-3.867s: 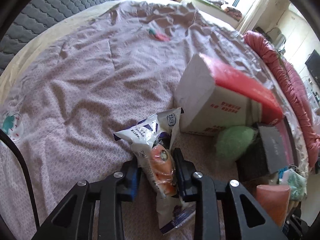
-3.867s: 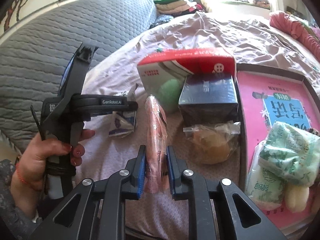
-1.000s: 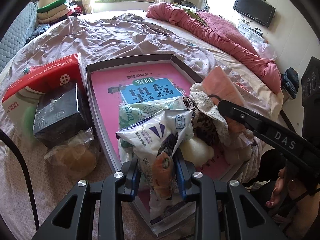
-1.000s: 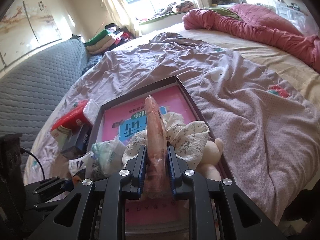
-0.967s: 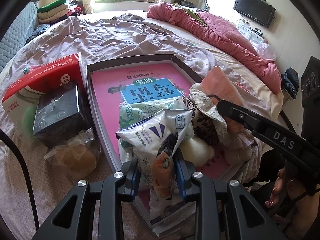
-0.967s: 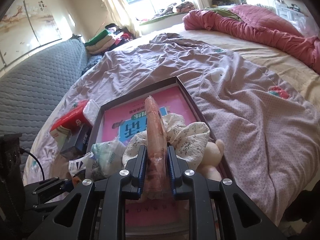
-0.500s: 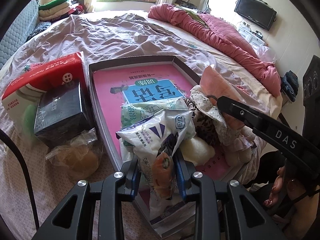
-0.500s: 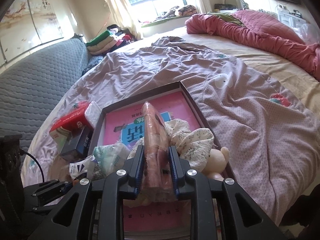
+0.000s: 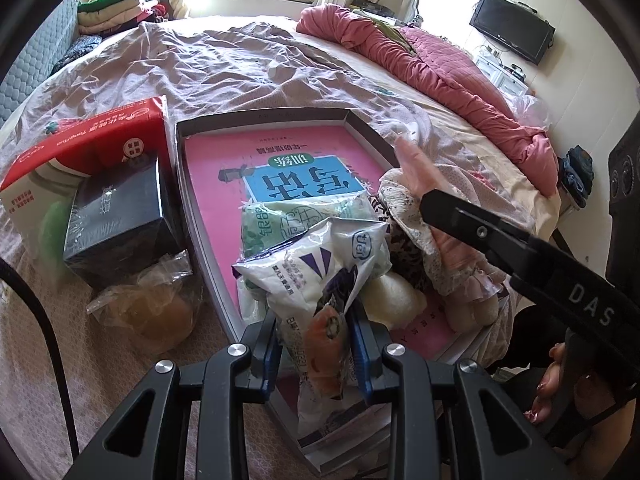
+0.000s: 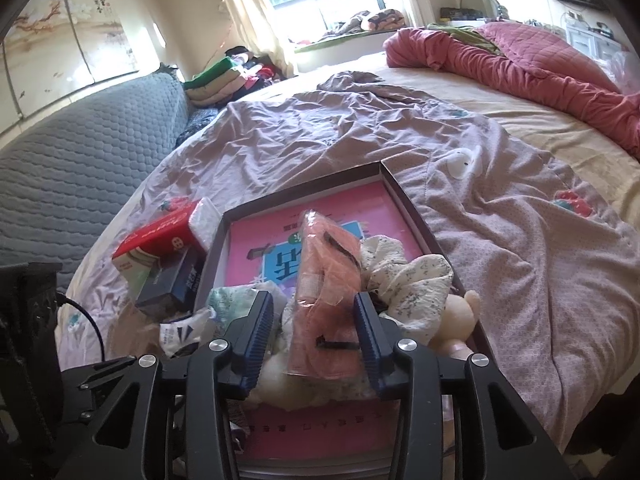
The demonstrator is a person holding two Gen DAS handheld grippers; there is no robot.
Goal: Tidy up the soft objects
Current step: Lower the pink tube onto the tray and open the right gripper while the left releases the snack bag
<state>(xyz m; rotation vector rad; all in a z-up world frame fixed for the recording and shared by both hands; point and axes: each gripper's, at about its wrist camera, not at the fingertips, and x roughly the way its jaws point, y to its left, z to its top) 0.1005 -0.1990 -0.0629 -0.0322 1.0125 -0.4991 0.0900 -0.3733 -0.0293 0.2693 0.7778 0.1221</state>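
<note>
A shallow dark tray (image 9: 260, 114) with a pink book inside lies on the bed. My left gripper (image 9: 316, 336) is shut on a white plastic packet (image 9: 320, 264) with blue and orange print, held over the tray's near end. Behind it lie a green-and-white packet (image 9: 288, 216) and a floral cloth (image 9: 404, 208). My right gripper (image 10: 314, 328) hangs over the same pile and its jaws are opening. A peach-pink wrapped packet (image 10: 328, 280) leans loose between them, with a gap at the left pad. In the left wrist view the right gripper's black finger (image 9: 480, 232) crosses in front of that peach-pink packet (image 9: 416, 164).
Left of the tray stand a red-and-white tissue box (image 9: 80, 148), a black box (image 9: 116, 220) and a clear bag (image 9: 152, 312) with something brownish. A cream plush toy (image 10: 456, 316) sits at the tray's right edge. A pink quilt (image 10: 520, 60) lies far right. A hand (image 9: 560, 376) grips the right tool.
The right jaws have spread apart; the peach-pink packet, pinched upright before, now leans loose and wider between them. The left gripper still holds the white packet in the same place.
</note>
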